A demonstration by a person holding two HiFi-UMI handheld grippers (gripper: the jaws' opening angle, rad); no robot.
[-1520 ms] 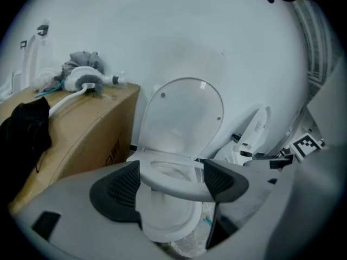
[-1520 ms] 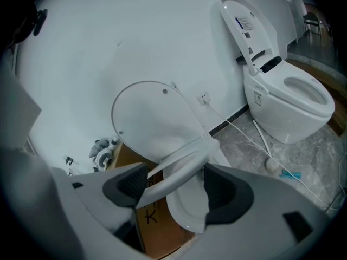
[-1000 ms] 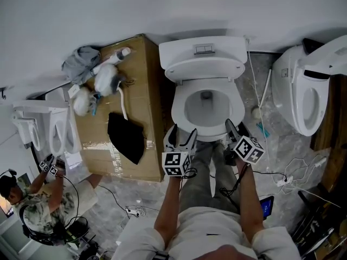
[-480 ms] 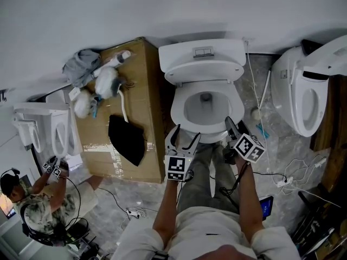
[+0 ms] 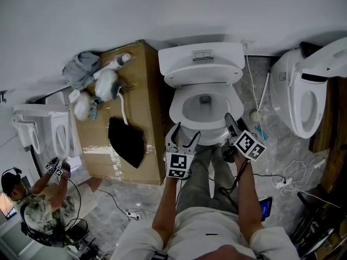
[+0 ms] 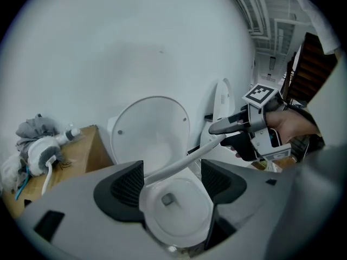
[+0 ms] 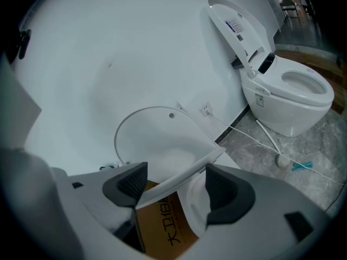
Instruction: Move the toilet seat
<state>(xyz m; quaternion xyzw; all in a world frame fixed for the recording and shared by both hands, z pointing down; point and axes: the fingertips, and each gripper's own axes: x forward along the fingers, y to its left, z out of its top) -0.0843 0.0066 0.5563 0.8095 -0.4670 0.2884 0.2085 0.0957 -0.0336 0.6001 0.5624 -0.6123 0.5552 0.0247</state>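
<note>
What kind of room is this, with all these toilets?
Probably a test or display room, not a home bathroom: several toilets stand along one wall, beside a cardboard box, with cables loose on the floor.

Three toilets: centre toilet (image 5: 201,64), right toilet (image 5: 290,99), left toilet (image 5: 54,134). One cardboard box (image 5: 143,91). One black cloth (image 5: 127,140). One bottle (image 5: 118,60). Two claws: left claw (image 5: 184,133), right claw (image 5: 232,126). Two people: wearer (image 5: 209,221), bystander (image 5: 32,205).

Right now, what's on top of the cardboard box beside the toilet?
On the cardboard box: a black cloth, a grey rag, white bundles and a white bottle. Whatever lies beneath the cloth is hidden.
</note>
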